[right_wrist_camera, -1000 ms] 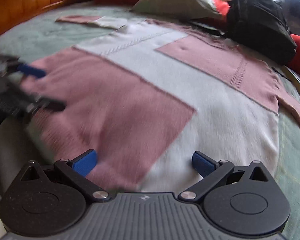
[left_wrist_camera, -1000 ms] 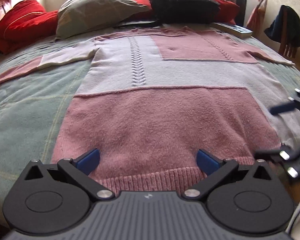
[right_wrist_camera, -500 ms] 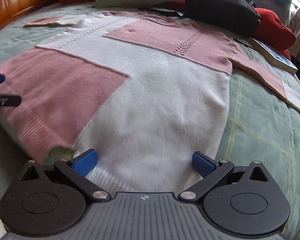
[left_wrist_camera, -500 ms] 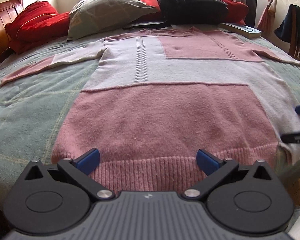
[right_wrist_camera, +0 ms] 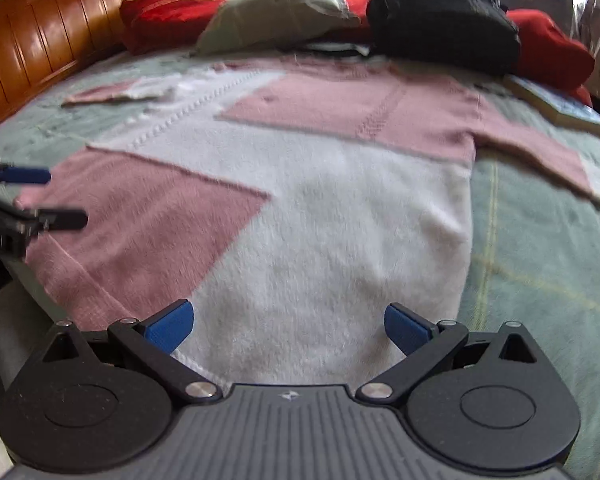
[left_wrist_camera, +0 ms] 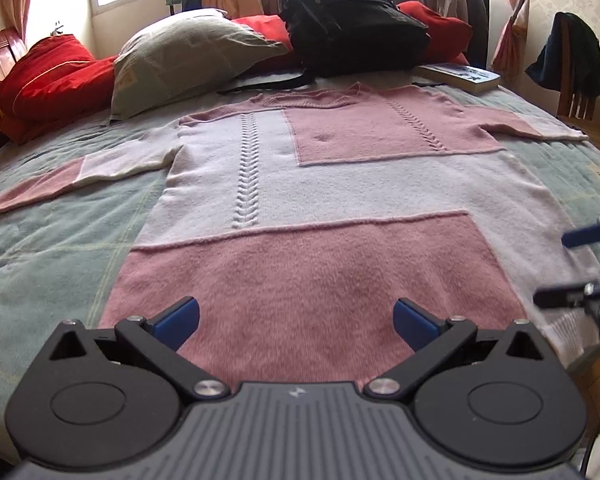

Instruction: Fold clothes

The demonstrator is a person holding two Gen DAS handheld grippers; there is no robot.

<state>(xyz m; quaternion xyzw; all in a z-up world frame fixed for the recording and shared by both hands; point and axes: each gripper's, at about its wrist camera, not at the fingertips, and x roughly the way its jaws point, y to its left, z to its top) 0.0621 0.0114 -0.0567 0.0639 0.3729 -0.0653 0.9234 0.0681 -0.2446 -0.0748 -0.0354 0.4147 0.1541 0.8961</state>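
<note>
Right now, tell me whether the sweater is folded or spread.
Spread. The sweater lies flat on the bed, both sleeves stretched out sideways, no fold in it.

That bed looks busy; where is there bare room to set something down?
Bare green bedspread lies below the sweater's left sleeve, and another patch below its right sleeve. The head end is crowded: pillow, backpack, book.

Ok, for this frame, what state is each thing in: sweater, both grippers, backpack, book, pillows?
sweater: spread flat on the bed, unfolded, sleeves out to both sides.
left gripper: open, at the pink hem, holding nothing.
right gripper: open, over the white hem corner, holding nothing.
backpack: upright against the pillows, beyond the collar.
book: closed, lying flat.
grey pillow: leaning on the red cushions.
</note>
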